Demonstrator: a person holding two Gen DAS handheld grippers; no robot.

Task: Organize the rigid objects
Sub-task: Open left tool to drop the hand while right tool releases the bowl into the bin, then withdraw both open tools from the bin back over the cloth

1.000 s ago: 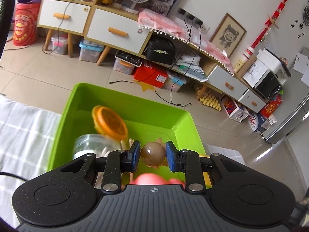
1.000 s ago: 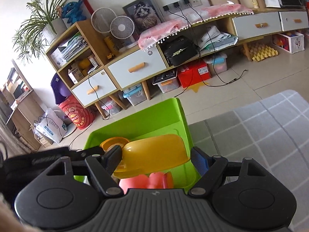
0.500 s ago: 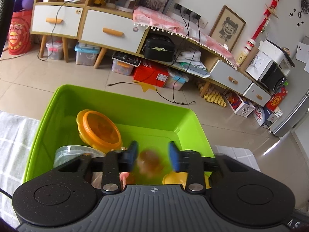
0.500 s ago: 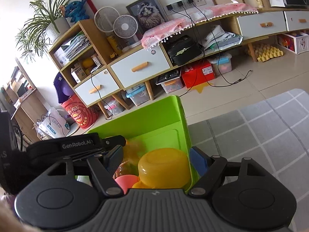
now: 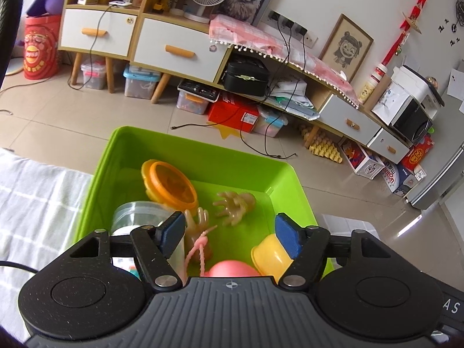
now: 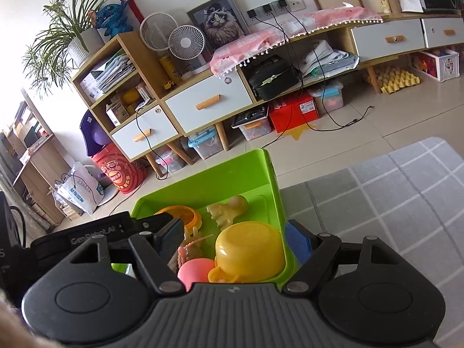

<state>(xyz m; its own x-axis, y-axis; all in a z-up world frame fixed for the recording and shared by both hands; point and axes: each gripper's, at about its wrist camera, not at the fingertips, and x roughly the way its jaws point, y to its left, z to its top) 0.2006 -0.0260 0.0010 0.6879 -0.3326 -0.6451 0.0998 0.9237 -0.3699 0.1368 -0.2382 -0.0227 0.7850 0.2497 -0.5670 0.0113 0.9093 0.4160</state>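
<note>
Left wrist view: green bin (image 5: pixel 203 156) sits on the checked cloth (image 5: pixel 37 197), its far wall toward the floor; inside: orange lid (image 5: pixel 171 184) tilted against the far-left part, clear lidded container (image 5: pixel 136 214) just in front of it at the left wall, tan hand-shaped toy (image 5: pixel 235 206) lying palm down mid-floor of the bin, second tan hand toy (image 5: pixel 197 226) upright beside the clear container, pink string (image 5: pixel 200 246) draped across it, pink round object (image 5: pixel 232 268) at the near edge, yellow cup (image 5: pixel 269 255) on its side at the near right; left hand-held gripper (image 5: pixel 230 235) hovers over the bin interior, angled downward; its jaws have just been opening and stand well apart, nothing between the blue pads; the right pad overlaps the yellow cup in view, contact cannot be told.

Right wrist view: same green bin (image 6: pixel 269 174) seen from the other side, grey checked cloth (image 6: pixel 377 197) to its right; yellow cup (image 6: pixel 249 252) mouth down near the near-right corner, pink round object (image 6: pixel 194 269) touching it on the left, tan hand-shaped toy (image 6: pixel 229 208) behind, orange lid (image 6: pixel 179 213) far left; left hand-held gripper (image 6: pixel 116 229) enters from the left over the bin; right hand-held gripper (image 6: pixel 235 237) pitched down above the yellow cup, jaws apart, pads clear of it on both sides, holding nothing.
</note>
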